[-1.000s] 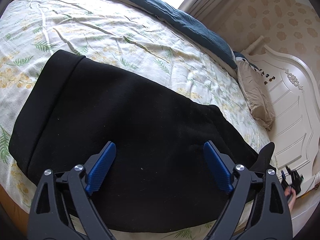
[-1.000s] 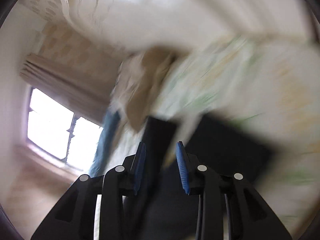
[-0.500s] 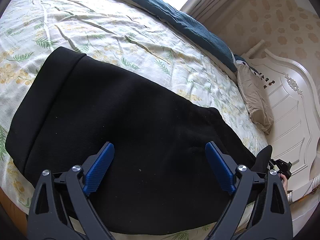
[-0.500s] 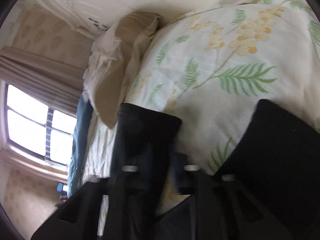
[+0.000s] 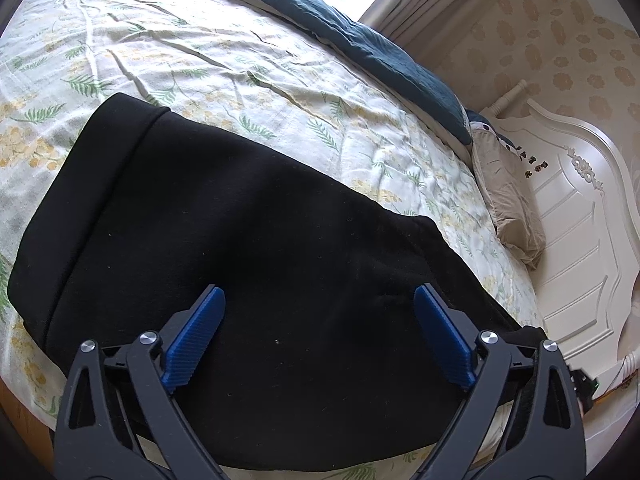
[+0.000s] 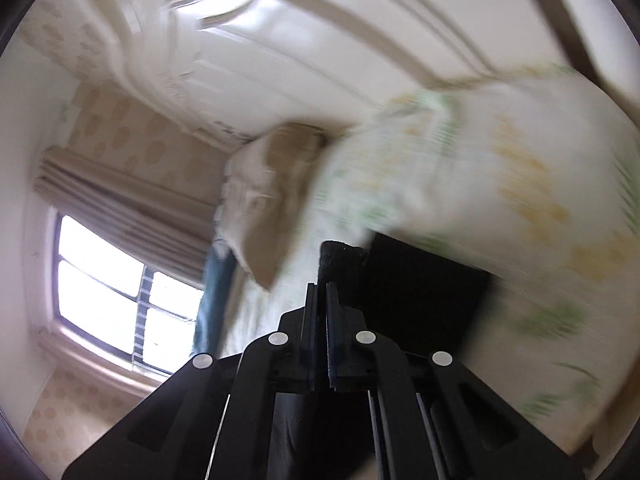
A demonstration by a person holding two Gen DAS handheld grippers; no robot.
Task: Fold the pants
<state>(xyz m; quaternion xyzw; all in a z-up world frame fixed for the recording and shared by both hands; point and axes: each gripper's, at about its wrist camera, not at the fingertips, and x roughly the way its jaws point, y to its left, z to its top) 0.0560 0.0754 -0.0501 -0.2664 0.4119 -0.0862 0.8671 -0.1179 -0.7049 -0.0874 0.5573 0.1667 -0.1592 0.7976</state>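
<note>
Black pants (image 5: 248, 248) lie folded lengthwise across the flowered bed sheet (image 5: 224, 64), waistband end at the left. My left gripper (image 5: 320, 316) is wide open and empty, hovering above the pants' near part. In the blurred right wrist view, my right gripper (image 6: 321, 292) is shut on an end of the black pants (image 6: 340, 264) and lifts it off the sheet (image 6: 500, 184); more black cloth (image 6: 420, 292) lies below to the right.
A dark teal blanket (image 5: 360, 40) runs along the bed's far side. A beige pillow (image 5: 508, 196) lies against the white headboard (image 5: 580, 232). The pillow (image 6: 260, 196), a curtain and a window (image 6: 104, 296) show in the right wrist view.
My right gripper has closed on the pants' end and lifted it, with the camera swinging. My left gripper stays open over the pants, barely moved.
</note>
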